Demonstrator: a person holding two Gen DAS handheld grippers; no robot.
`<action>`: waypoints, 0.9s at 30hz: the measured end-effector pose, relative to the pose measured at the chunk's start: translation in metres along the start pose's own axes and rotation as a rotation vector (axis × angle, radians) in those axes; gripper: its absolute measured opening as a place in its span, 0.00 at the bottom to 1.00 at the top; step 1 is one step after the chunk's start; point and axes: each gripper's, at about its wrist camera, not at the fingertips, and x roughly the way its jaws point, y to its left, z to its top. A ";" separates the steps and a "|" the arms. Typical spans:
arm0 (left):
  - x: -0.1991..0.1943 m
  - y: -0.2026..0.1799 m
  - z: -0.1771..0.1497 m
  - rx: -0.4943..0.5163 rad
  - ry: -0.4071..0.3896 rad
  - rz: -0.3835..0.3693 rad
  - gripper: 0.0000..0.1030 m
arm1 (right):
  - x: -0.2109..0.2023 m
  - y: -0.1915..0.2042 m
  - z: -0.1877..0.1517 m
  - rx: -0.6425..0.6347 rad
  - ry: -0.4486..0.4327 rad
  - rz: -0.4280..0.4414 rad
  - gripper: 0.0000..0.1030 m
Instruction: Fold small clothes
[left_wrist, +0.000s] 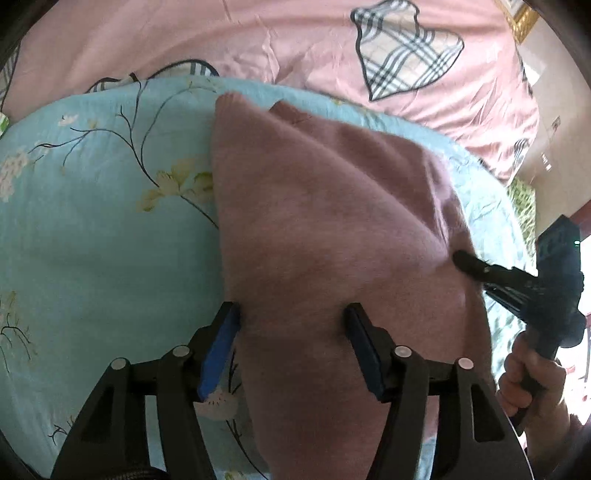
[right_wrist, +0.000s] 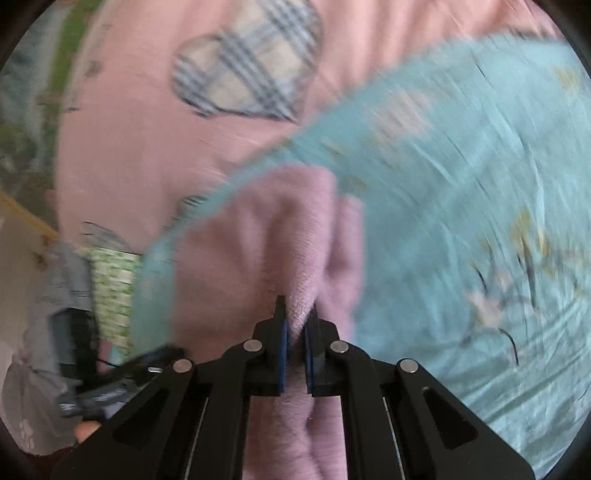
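My right gripper (right_wrist: 297, 325) sits bottom centre of its own view, jaws drawn together on a ridge of the pink garment (right_wrist: 258, 236), cloth bunched up between the blue pads. My left gripper (left_wrist: 291, 314), bottom centre of the left view, has jaws spread wide, straddling the pink garment (left_wrist: 314, 229) near its left edge; left finger hangs just off that edge, right finger over the cloth, nothing pinched (contact with the fabric can't be told).

Garment is a fuzzy pink piece lying on the light blue floral sheet (left_wrist: 92, 221), partly doubled over. In the left view its long axis runs from the bottom centre up to a peaked corner at upper centre, so it stretches straight ahead of the left claw. The right gripper (left_wrist: 476, 267) comes in from the right edge of that frame, biting the garment's right side, with my right hand (left_wrist: 524, 376) below it on the handle.

Further up, the pink bedcover (left_wrist: 258, 44) with a plaid heart patch (left_wrist: 406, 55) fills the top.

I judge the fold is mid-way: right claw holds the fold line, the left is nearer the free left edge and should close on it (right view is motion-blurred, so detail there is weak).
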 end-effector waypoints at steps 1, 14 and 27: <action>0.005 0.001 -0.001 -0.002 0.009 0.004 0.63 | 0.007 -0.008 -0.003 0.017 0.010 -0.006 0.08; -0.036 0.016 0.038 -0.062 -0.132 -0.106 0.60 | -0.031 0.037 0.022 -0.107 -0.140 -0.046 0.28; 0.045 0.029 0.099 -0.069 -0.031 -0.045 0.58 | 0.075 0.013 0.079 0.000 0.015 -0.007 0.17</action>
